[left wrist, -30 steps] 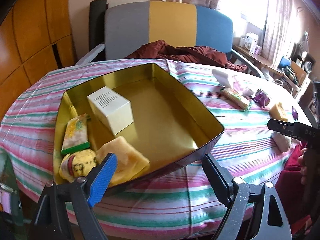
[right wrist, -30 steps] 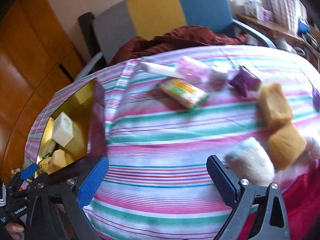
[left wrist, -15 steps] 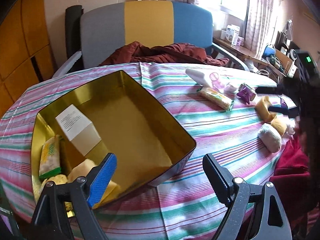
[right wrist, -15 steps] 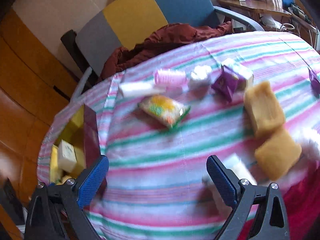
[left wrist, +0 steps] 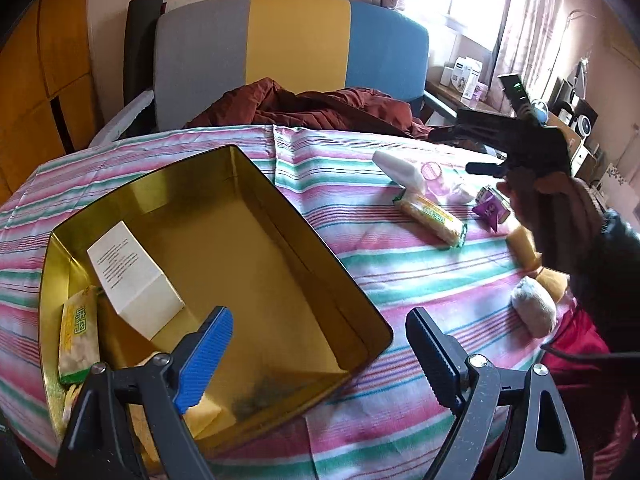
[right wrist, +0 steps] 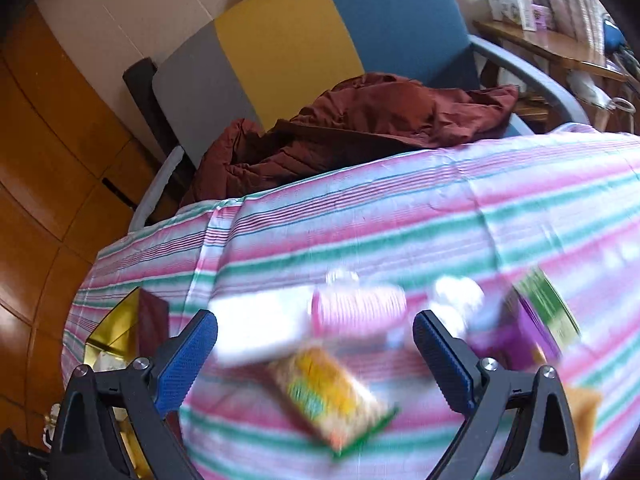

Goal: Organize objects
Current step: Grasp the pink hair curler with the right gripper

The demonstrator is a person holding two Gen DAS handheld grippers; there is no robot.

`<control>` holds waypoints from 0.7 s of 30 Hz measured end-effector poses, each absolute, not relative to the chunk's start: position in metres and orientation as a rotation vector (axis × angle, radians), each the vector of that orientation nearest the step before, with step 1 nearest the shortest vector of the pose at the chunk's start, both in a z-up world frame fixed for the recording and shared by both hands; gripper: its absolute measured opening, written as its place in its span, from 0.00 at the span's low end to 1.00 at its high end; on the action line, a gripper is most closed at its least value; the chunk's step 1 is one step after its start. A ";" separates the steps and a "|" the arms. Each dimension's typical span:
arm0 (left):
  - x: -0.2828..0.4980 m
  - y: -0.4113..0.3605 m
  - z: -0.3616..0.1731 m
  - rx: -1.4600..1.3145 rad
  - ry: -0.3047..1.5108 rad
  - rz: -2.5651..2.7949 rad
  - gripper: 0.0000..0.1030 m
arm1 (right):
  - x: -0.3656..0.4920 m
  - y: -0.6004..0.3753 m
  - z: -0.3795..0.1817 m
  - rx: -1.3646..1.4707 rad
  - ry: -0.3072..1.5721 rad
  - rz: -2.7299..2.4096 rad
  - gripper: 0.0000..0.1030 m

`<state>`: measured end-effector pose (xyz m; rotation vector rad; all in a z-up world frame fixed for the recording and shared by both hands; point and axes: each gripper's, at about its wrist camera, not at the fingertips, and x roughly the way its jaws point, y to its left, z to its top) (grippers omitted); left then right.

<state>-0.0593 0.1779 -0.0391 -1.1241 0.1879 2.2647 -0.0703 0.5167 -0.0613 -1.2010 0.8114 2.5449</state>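
Wide open and empty, my right gripper [right wrist: 315, 354] hovers over a yellow snack packet [right wrist: 334, 394] on the striped tablecloth [right wrist: 400, 224]; my left gripper [left wrist: 318, 354], likewise spread and empty, hangs above the gold tin [left wrist: 304, 240] at left, holding a white box [left wrist: 134, 276].

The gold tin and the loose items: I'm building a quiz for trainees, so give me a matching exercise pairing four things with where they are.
Things:
1. white box
2. left gripper
3. purple packet
4. maroon jacket

Places:
A. on the chair behind the table
B. inside the gold tin
C. on the striped cloth, outside the tin
D. open, over the tin's near corner

Pairs: 1-B, 2-D, 3-C, 4-A
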 end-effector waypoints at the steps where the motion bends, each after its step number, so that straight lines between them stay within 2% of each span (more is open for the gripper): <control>1: -0.063 0.178 -0.039 -1.130 0.181 2.262 0.86 | -0.078 0.521 -0.067 -1.213 0.803 2.537 0.97; 9: -0.082 0.191 -0.038 -1.167 0.147 2.230 0.86 | -0.094 0.534 -0.104 -1.348 0.840 2.555 0.96; 10: -0.083 0.194 -0.037 -1.164 0.154 2.227 0.86 | -0.093 0.533 -0.106 -1.357 0.846 2.561 0.94; 13: -0.086 0.205 -0.033 -1.145 0.181 2.220 0.86 | -0.095 0.530 -0.106 -1.392 0.789 2.571 0.66; 14: -0.087 0.210 -0.031 -1.136 0.191 2.214 0.86 | -0.095 0.530 -0.106 -1.394 0.800 2.574 0.63; 21: -0.106 0.256 -0.022 -1.054 0.309 2.188 0.86 | -0.090 0.538 -0.096 -1.366 0.864 2.599 0.63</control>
